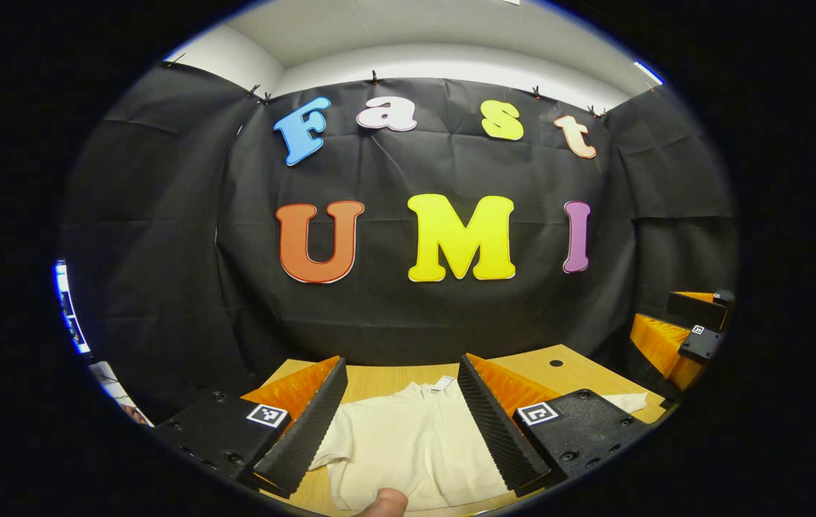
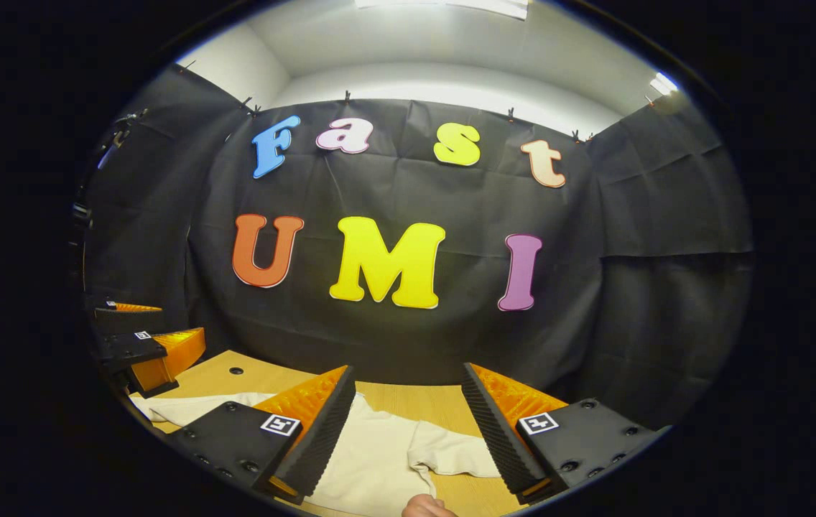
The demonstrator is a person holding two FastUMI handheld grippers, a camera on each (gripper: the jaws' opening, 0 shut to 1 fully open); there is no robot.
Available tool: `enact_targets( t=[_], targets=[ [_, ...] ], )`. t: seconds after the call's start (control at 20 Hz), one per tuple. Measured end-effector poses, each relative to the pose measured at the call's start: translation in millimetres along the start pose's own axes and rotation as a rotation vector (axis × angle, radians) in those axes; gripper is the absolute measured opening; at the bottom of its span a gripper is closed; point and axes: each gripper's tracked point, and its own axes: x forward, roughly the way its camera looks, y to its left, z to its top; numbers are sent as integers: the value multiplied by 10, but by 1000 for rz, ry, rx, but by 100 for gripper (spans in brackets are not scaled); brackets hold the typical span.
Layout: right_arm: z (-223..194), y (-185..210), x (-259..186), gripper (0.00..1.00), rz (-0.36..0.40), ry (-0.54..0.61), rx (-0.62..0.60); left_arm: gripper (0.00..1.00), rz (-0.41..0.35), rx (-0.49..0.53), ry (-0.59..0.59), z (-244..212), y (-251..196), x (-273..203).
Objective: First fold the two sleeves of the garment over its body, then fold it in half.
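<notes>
Cream short-sleeved fabric garment [image 1: 408, 445] lies flat on the light wooden table [image 1: 523, 366], collar toward the wall, one sleeve [image 2: 451, 452] spread sideways; my left gripper [image 1: 401, 424] and right gripper [image 2: 408, 438] hang above it, jaws parted, holding nothing; risk: pinching two layers would drag the body askew.

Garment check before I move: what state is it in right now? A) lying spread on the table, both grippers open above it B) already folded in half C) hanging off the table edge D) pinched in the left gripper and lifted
A: the cream garment lies flat on the wooden table with a sleeve still out to the side, and the left gripper and right gripper are both open, gripping nothing.
</notes>
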Motion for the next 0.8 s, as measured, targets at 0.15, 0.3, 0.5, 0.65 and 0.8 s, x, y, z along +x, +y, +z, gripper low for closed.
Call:
enact_targets(
  t=[0.15, 0.3, 0.5, 0.65, 0.8],
  targets=[
    [-43, -61, 31, 93, 2, 4, 3, 100, 8, 0, 9, -26, -34, 0],
    [-99, -165, 102, 93, -14, 21, 10, 100, 7, -1, 12, -20, -82, 15],
    [-316, -503, 247, 93, -94, 75, 43, 100, 2, -2, 12, -26, -156, 54],
    [-640, -873, 359, 94, -177, 154, 92, 100, 6, 6, 30, -77, -190, 59],
    [-1022, -1397, 447, 94, -293, 223, 109, 99, 15, 10, 61, -145, -214, 118]
  ],
)
